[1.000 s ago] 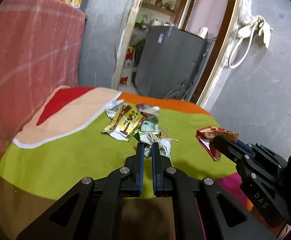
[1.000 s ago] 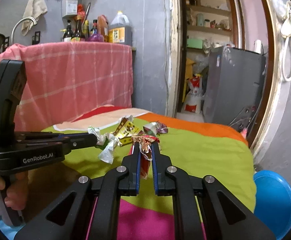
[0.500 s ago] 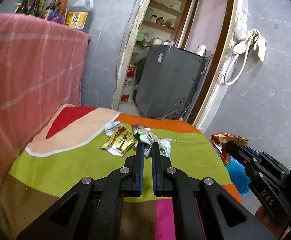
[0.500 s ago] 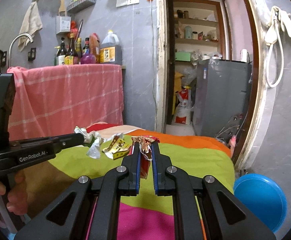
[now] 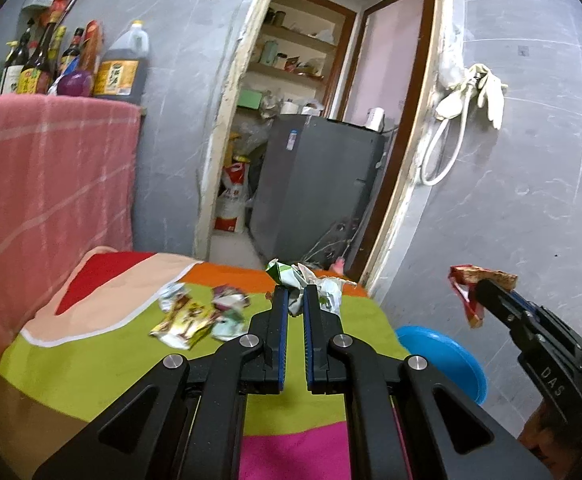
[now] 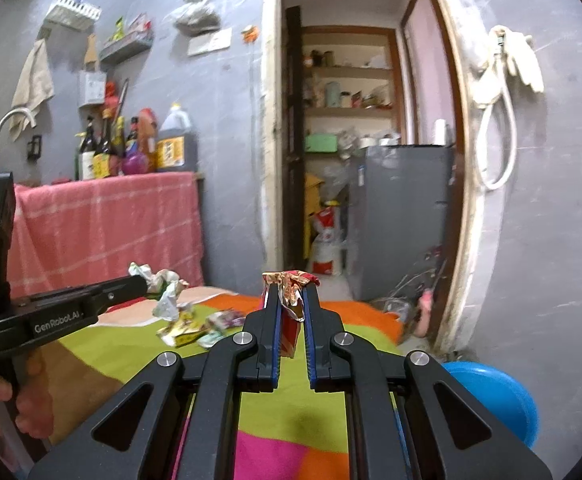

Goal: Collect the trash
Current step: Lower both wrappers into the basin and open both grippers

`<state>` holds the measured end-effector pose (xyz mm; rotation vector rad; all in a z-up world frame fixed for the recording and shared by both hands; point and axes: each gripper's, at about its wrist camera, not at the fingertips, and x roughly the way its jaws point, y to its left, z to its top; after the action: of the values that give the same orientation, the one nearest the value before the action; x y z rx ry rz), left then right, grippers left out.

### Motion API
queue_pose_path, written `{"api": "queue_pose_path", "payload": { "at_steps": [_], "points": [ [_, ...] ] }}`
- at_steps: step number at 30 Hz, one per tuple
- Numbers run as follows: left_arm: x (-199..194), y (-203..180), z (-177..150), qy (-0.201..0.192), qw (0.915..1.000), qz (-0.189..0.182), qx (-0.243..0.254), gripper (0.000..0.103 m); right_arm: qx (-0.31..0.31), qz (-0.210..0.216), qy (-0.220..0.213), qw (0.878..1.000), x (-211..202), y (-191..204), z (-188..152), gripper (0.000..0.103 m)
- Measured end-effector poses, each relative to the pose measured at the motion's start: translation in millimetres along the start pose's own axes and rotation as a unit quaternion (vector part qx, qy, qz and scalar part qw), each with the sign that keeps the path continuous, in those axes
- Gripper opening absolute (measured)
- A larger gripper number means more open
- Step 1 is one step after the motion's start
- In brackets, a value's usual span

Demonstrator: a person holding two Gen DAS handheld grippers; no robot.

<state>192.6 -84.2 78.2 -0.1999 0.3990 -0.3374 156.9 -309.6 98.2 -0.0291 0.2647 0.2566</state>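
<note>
Two claws ride above a striped cloth (image 5: 91, 360) on a bench, each carrying litter bound, it seems, for the blue bin (image 6: 503, 396) on the floor at the right. The left claw (image 5: 295, 292) is clamped on a crumpled white-and-green wrapper (image 5: 315, 286), most of which sticks out past the tips; the right claw (image 6: 291, 300) is clamped on a red-and-gold wrapper (image 6: 290, 280), with a loose flap hanging between its fingers. More wrappers (image 5: 199, 316) lie in a small heap on the green band of the cloth, not yet collected. The chief risk is a dropped load: both pieces are thin, springy foil or paper held only by an edge, and a quick swing toward the bin could shake one free onto the cloth or the floor. A second hazard is a miss at the bin, since light wrappers flutter and may drift past the rim if released from high up. The claws also travel near each other, so a crossing path could knock one wrapper out of the other's grip.
</note>
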Motion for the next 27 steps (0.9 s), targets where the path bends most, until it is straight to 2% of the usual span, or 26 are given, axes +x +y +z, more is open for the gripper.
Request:
{"api": "queue_pose_path", "payload": {
  "at_steps": [9,16,21,27],
  "points": [
    [26.9,-55.7,-1.5,-0.021,0.999,-0.035,0.019,0.005,0.016,-0.066,-0.033,0.997,-22.9,-59.8,-2.5,0.008],
    [59.9,-108.1,-9.1,-0.016,0.9959,-0.079,0.039,0.005,0.033,-0.118,-0.045,0.991,-35.6,-109.6,-14.7,0.008],
    [94.5,-144.9,-19.3,0.015,0.9925,-0.109,0.053,0.005,0.063,-0.145,-0.033,0.987,-35.0,-146.6,-32.8,0.008],
    [134.4,-175.8,-33.2,0.066,0.9868,-0.133,0.065,0.005,0.107,-0.156,0.001,0.982,-25.4,-179.0,-60.5,0.009]
  ]
}}
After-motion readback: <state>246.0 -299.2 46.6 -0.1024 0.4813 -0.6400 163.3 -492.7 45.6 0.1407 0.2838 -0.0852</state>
